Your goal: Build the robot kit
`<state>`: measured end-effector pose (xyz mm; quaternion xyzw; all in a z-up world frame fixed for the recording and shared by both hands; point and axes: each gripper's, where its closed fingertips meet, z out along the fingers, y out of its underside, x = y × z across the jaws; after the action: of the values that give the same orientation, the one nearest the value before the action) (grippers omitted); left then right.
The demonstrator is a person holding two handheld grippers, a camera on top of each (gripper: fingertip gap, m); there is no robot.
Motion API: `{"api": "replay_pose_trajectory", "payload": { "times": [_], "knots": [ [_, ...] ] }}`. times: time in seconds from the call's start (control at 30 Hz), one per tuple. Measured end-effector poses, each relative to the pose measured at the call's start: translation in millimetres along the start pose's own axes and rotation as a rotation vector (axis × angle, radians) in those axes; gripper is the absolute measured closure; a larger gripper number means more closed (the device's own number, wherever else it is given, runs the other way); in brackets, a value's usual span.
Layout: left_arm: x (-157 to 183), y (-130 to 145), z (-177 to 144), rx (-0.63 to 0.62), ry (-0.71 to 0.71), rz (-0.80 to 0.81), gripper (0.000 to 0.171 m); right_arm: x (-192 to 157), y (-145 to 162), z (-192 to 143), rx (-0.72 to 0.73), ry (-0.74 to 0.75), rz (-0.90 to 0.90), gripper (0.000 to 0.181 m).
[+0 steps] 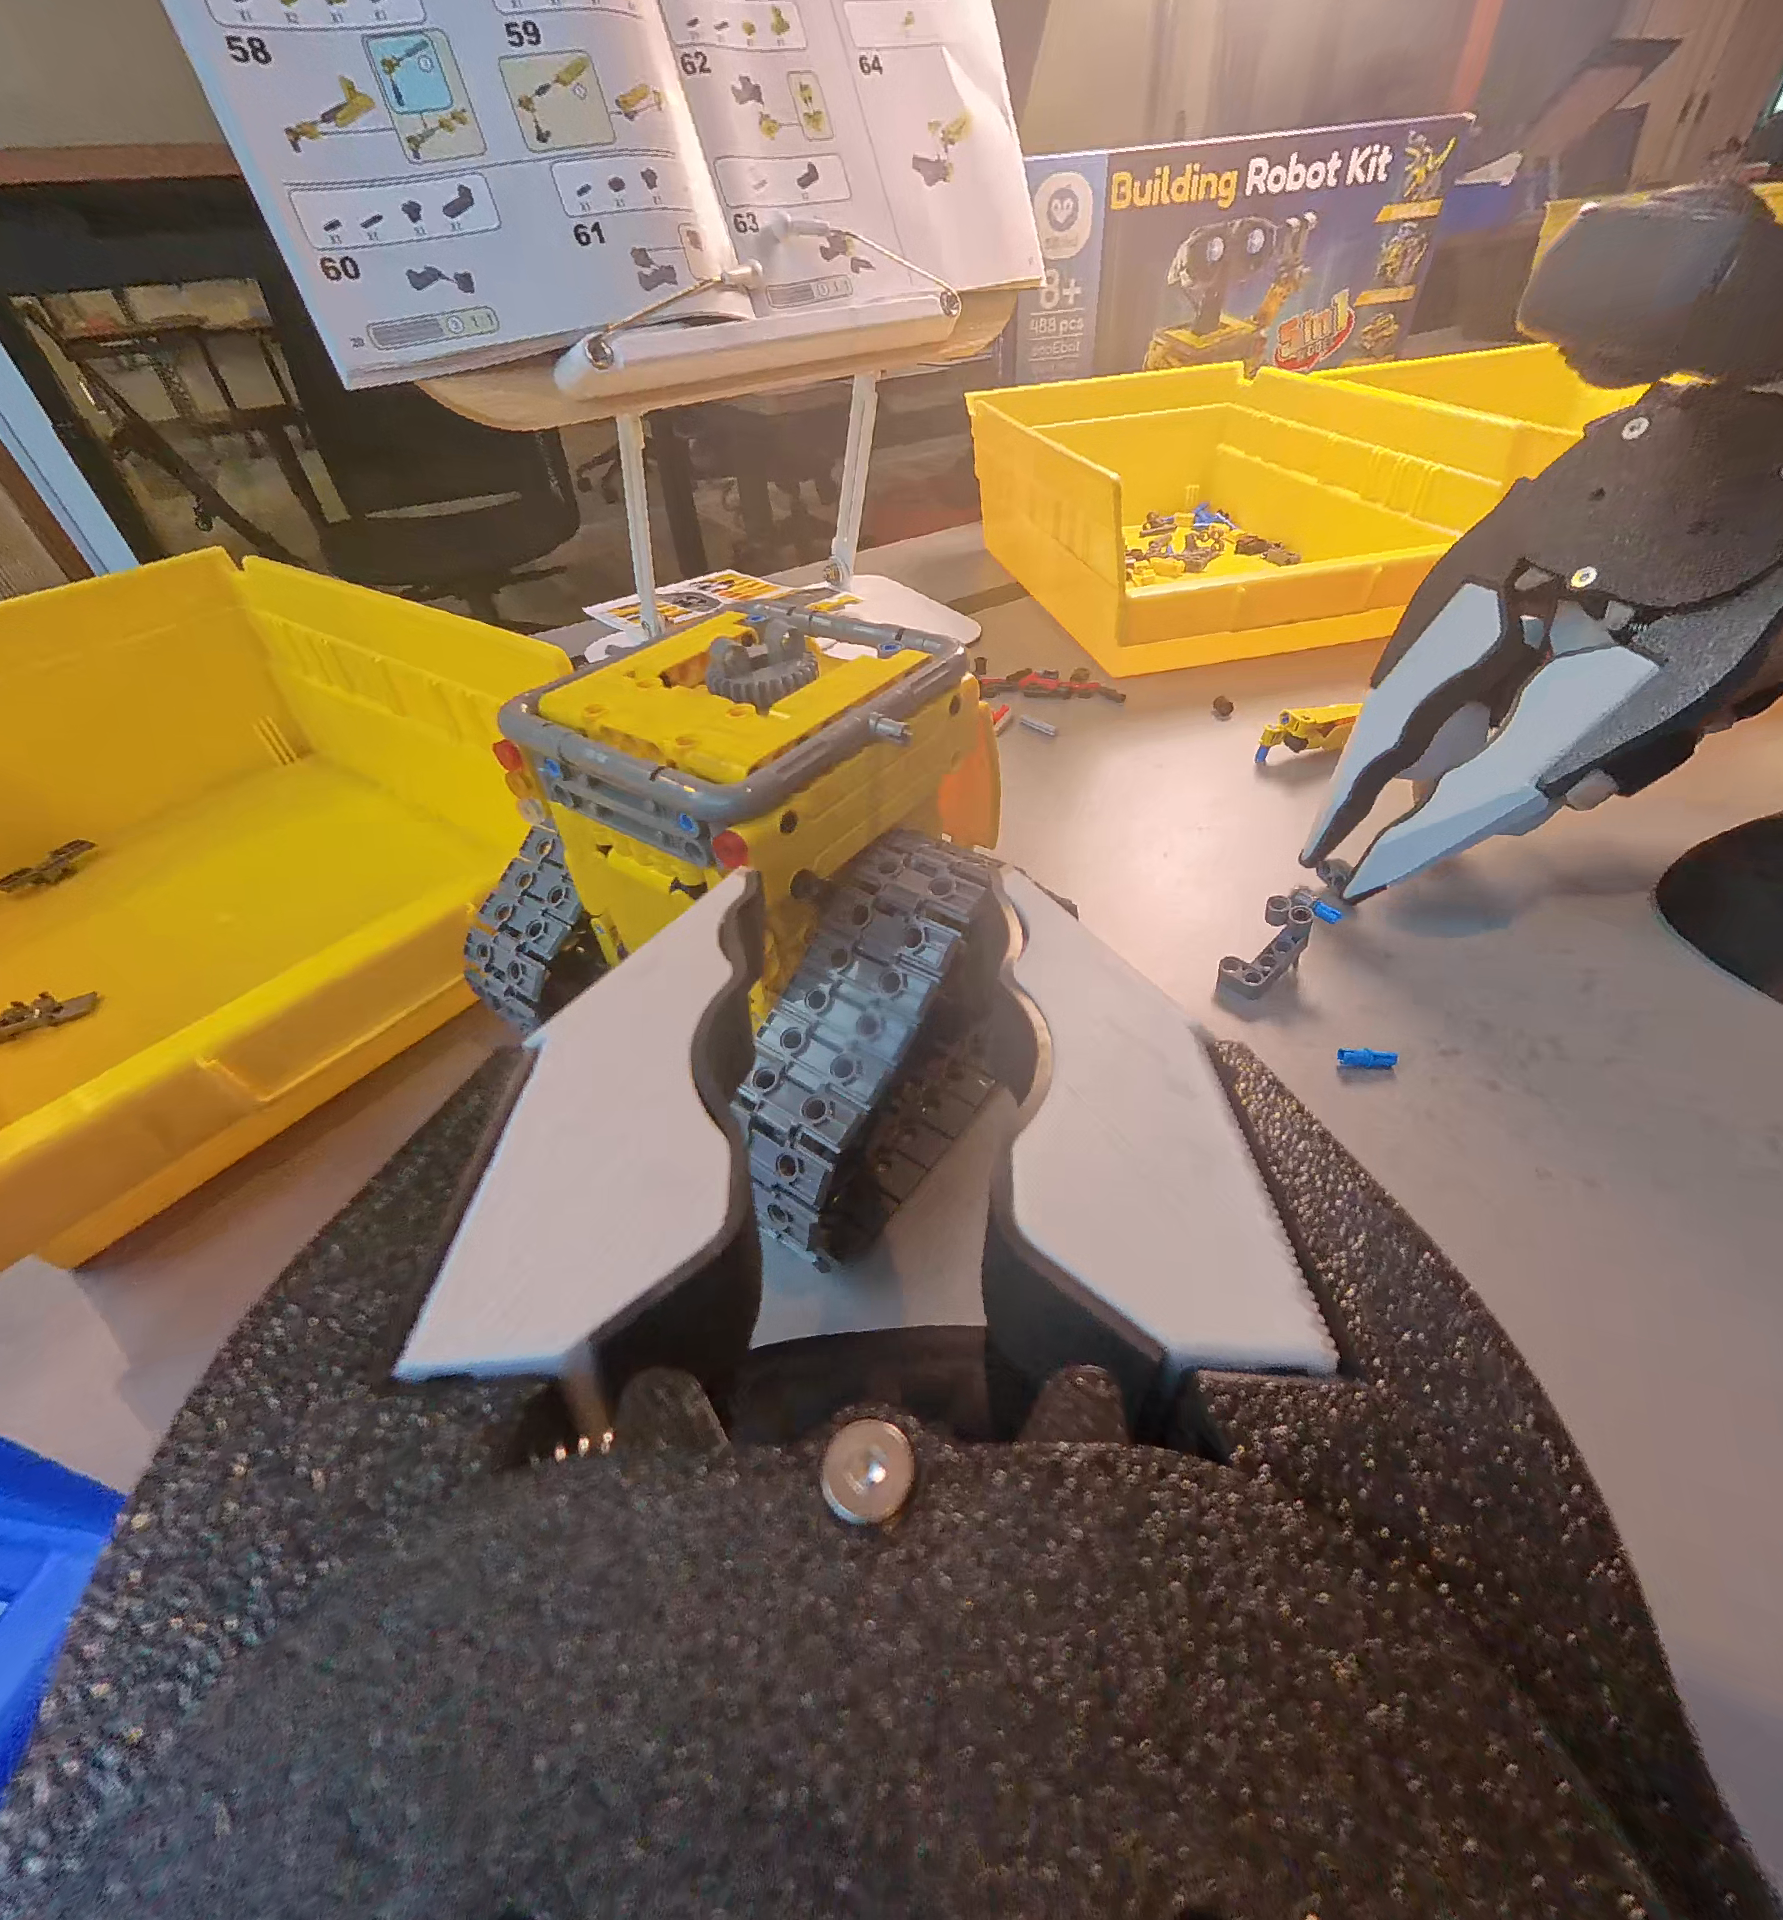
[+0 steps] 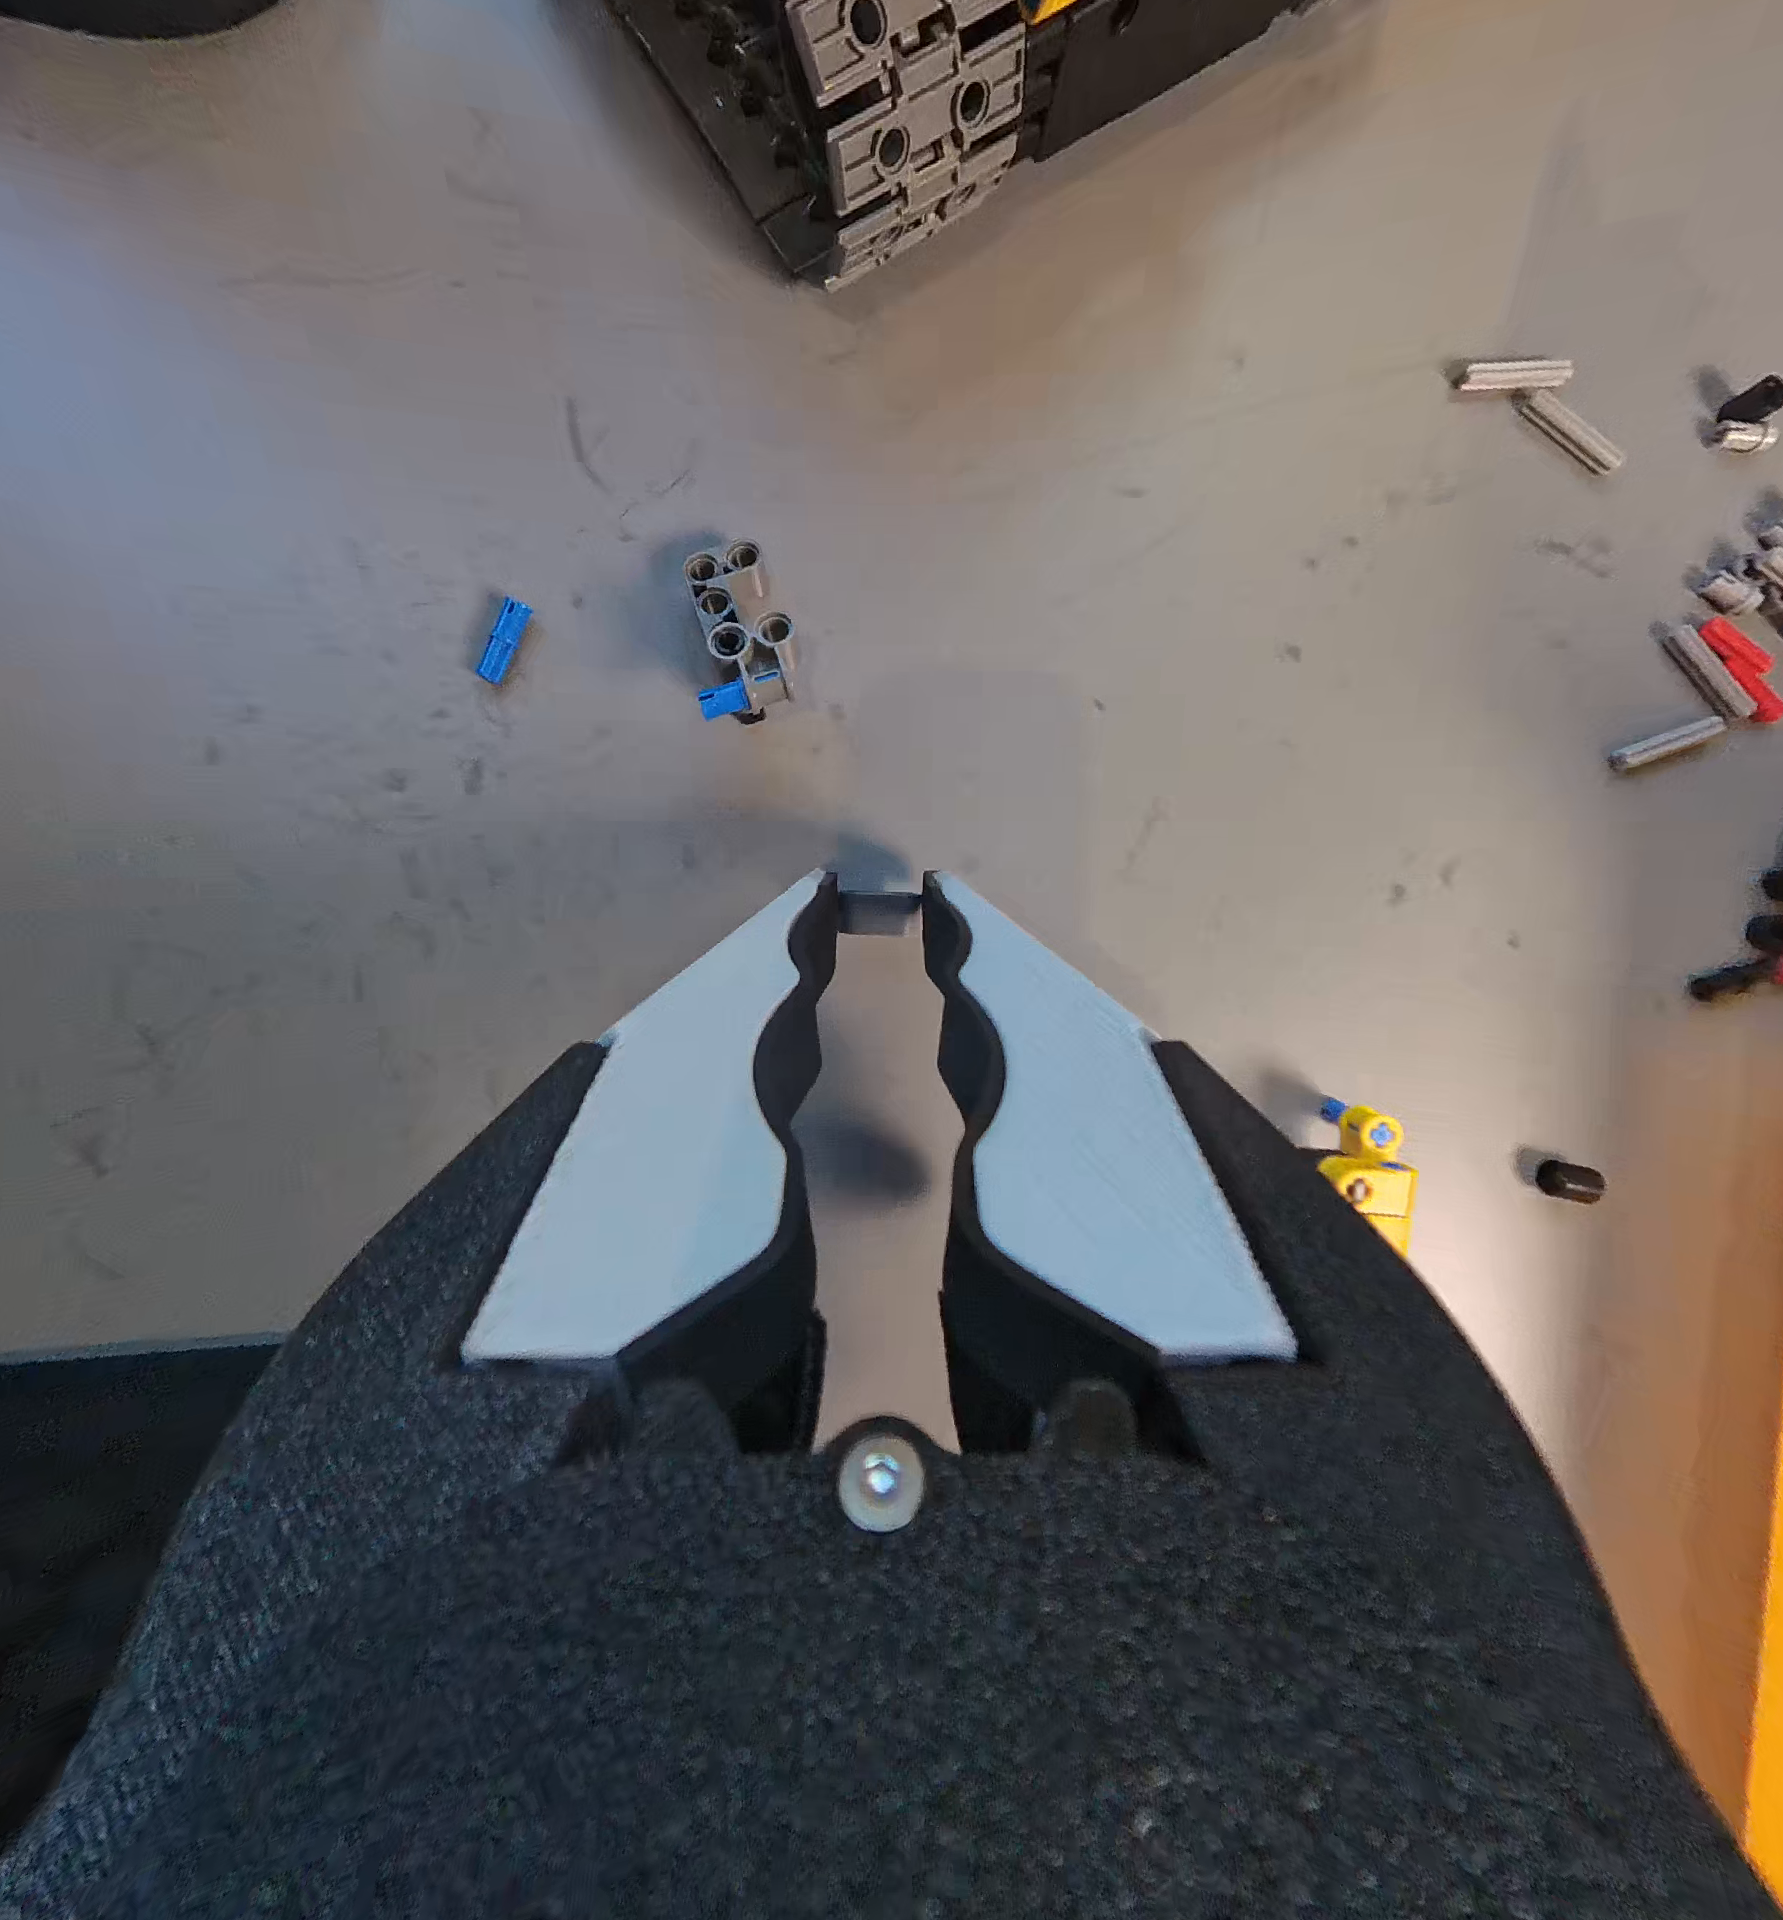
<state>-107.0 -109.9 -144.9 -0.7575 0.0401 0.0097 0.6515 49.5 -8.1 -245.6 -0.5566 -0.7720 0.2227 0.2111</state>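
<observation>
A yellow brick-built robot [image 1: 741, 748] with grey tracks stands on the grey table. My left gripper [image 1: 871, 883] straddles its near track [image 1: 845, 1060], with the jaws closed against both sides of it. My right gripper [image 2: 874, 894] is shut on a small grey piece [image 2: 876, 914], tips just above the table; it also shows in the left wrist view [image 1: 1334, 883]. Just beyond its tips lie a grey bent beam with a blue pin [image 2: 736, 623], also in the left wrist view [image 1: 1266, 951], and a loose blue pin [image 2: 502, 639]. The robot's track [image 2: 908, 135] shows at the top.
A yellow bin [image 1: 191, 831] with two dark parts sits left of the robot. Another yellow bin [image 1: 1053, 499] with small parts sits behind right. An open instruction booklet [image 1: 575, 177] on a stand and a kit box [image 1: 1251, 239] stand at the back. Loose axles and pins [image 2: 1718, 665] and a yellow sub-assembly [image 2: 1370, 1164] lie at right. Left tips to right tips: about 20 centimeters. The loose blue pin [image 2: 502, 639] lies around 8 centimeters away from my right fingertips. It is also in sight in the left wrist view [image 1: 1380, 1063].
</observation>
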Motion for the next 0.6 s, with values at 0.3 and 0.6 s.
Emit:
{"api": "replay_pose_trajectory", "payload": {
  "times": [0.3,0.6],
  "knots": [
    [1,0,0,0.003,0.019,-0.018,0.131,-1,2,1,0.007,0.018,0.006,0.165],
    [0,0,0,0.003,0.019,-0.019,0.131,6,-9,-8,0.073,0.009,0.059,0.156]
  ]
}}
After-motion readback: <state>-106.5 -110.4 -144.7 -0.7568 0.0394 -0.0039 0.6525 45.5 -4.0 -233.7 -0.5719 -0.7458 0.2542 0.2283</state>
